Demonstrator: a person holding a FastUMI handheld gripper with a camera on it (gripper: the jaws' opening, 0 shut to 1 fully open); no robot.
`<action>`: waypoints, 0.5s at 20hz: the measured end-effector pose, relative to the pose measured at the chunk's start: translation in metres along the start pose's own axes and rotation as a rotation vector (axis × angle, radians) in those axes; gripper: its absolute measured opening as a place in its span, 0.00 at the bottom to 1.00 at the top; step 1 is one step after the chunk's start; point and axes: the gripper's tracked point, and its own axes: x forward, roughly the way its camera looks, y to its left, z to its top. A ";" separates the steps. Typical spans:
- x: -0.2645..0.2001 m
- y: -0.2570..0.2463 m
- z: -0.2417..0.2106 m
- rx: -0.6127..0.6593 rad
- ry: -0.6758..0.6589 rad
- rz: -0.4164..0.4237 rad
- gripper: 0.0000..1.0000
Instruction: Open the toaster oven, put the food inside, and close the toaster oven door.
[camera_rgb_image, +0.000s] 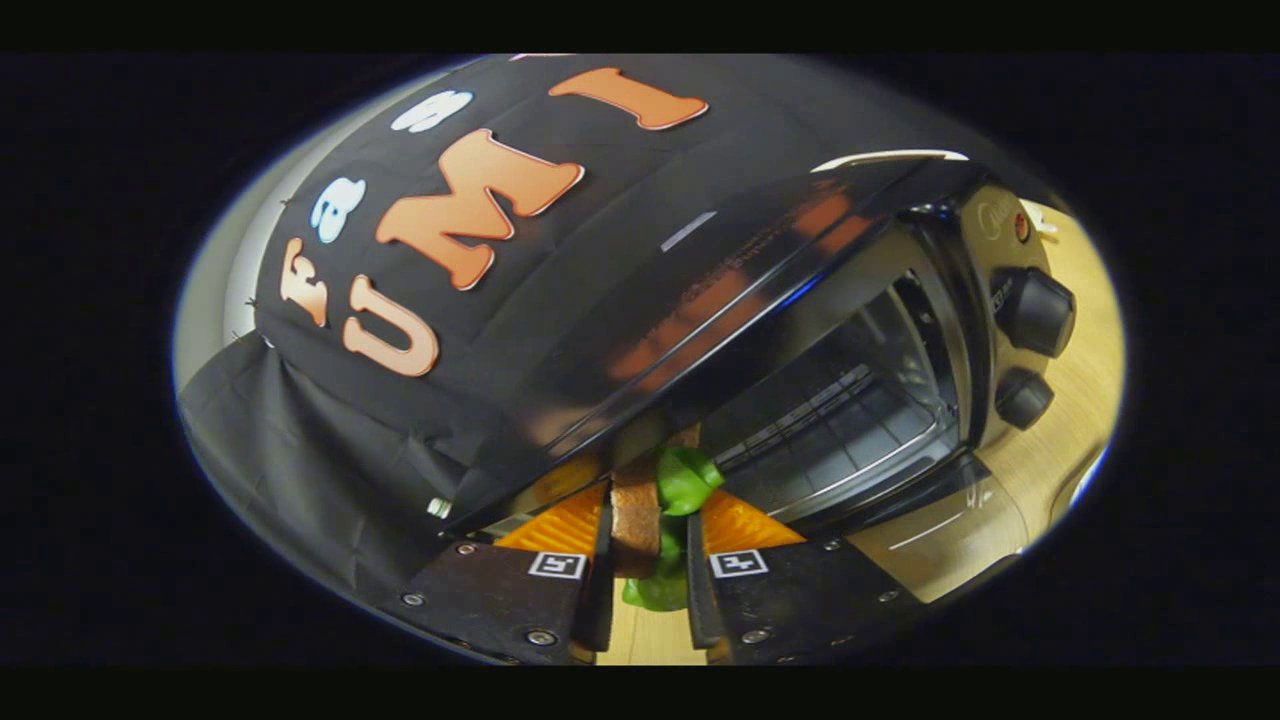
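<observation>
The black toaster oven (800, 330) looms just ahead, tilted in view, with its glass door (900, 500) dropped open onto the wooden table (1080, 400). Inside, the wire rack (840, 420) sits bare. Two knobs (1035, 310) stack on the right panel. Nearest, the gripper (655, 530) is clamped on the food (660, 520), a brown slice with green leaf, pinched between both fingers at the oven's near left corner.
</observation>
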 end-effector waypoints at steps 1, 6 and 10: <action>0.002 -0.001 0.000 0.005 -0.014 -0.010 0.31; 0.021 -0.008 -0.002 -0.079 -0.094 -0.076 0.32; 0.020 -0.010 0.003 -0.157 -0.136 -0.138 0.44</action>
